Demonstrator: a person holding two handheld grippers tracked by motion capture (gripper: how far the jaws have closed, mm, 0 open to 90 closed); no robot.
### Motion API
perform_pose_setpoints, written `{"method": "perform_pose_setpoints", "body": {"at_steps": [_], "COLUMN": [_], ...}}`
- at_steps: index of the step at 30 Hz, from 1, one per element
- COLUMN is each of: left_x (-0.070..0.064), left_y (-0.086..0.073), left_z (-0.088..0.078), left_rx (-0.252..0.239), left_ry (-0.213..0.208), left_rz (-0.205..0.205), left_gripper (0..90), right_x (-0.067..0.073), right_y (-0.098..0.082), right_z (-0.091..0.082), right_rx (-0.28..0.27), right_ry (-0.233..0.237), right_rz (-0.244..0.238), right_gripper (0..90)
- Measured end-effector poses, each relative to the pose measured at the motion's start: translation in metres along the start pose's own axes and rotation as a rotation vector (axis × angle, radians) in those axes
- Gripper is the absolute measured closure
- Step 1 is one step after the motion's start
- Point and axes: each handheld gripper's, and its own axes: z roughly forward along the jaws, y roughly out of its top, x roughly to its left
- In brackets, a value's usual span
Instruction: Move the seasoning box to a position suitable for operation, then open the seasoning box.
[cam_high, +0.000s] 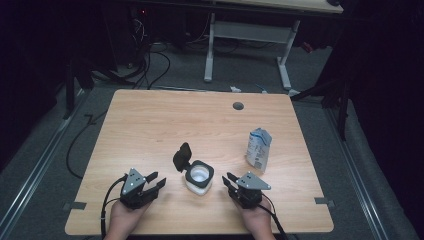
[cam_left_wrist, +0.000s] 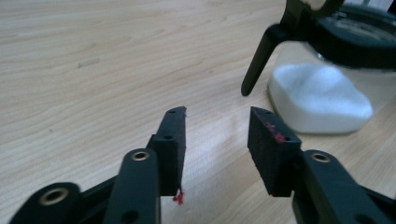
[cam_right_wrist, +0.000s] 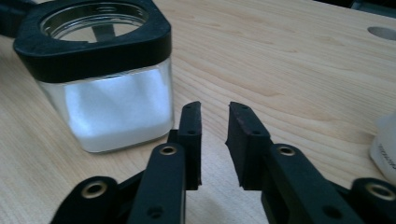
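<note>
Two tools flank the glass jar (cam_high: 199, 177) near the front middle of the desk (cam_high: 150, 125), each held by a hand: the left tool (cam_high: 155, 181) and the right tool (cam_high: 229, 180) both stand released, jaws apart with nothing between them. White powder half fills the jar, and its black lid (cam_high: 182, 156) is flipped up on the hinge. Judging by this, the work sits between grips; the paper packet (cam_high: 259, 149) stands upright to the right, perhaps next to be picked up, or the lid pressed shut.
</note>
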Motion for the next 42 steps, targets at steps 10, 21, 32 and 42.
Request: {"method": "perform_pose_setpoints", "body": {"at_steps": [10, 21, 32, 42], "left_x": [-0.019, -0.026, -0.032, -0.051], "left_y": [0.048, 0.064, 0.065, 0.06], "left_z": [0.019, 0.017, 0.014, 0.017], "left_rx": [-0.051, -0.085, -0.098, -0.092], "left_ry": [-0.014, -0.022, -0.045, -0.083], "left_rz": [-0.039, -0.056, -0.05, -0.016], "left_gripper": [84.2, 86.1, 86.8, 86.4], "right_x": [0.006, 0.016, 0.023, 0.027], "right_y": [-0.001, -0.002, -0.001, -0.001], "right_z": [0.0, 0.004, 0.007, 0.007], "right_rx": [0.028, 0.042, 0.047, 0.046], "right_ry": [0.057, 0.102, 0.122, 0.139], "right_rz": [0.046, 0.021, 0.002, 0.0], "right_gripper": [90.0, 90.0, 90.0, 90.0]}}
